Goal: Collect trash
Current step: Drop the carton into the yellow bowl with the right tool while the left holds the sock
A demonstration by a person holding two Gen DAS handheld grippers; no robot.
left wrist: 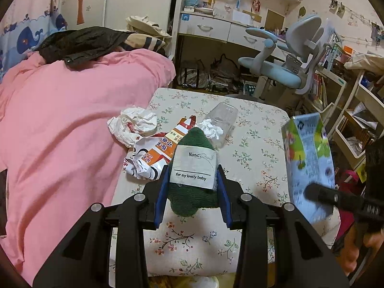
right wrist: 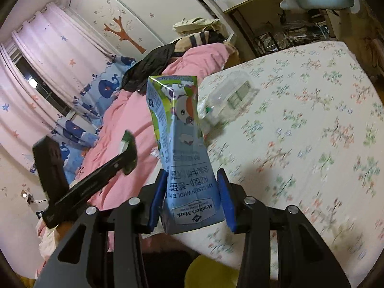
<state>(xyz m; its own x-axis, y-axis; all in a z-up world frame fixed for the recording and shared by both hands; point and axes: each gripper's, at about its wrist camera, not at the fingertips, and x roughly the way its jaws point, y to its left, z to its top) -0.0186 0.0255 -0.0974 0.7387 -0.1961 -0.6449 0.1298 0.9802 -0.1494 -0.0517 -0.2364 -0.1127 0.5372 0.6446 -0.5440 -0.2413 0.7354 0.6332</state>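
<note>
My left gripper (left wrist: 194,182) is shut on a dark green towel (left wrist: 192,196) with a white name label, held above the floral table (left wrist: 252,148). My right gripper (right wrist: 192,180) is shut on a blue and green milk carton (right wrist: 178,129), lifted off the table; the same milk carton (left wrist: 308,158) shows at the right of the left wrist view. On the table lie a crumpled white tissue (left wrist: 134,126), a crushed orange and white packet (left wrist: 153,153), and a clear plastic cup (left wrist: 222,122) on its side with tissue inside. The clear plastic cup (right wrist: 230,96) also shows behind the carton.
A pink quilt (left wrist: 72,120) covers the bed left of the table, with dark clothes (left wrist: 81,43) on it. A blue desk chair (left wrist: 283,64) and a desk stand behind the table. Shelves with books and bins (left wrist: 348,110) fill the right. A yellow stool (right wrist: 211,273) sits below my right gripper.
</note>
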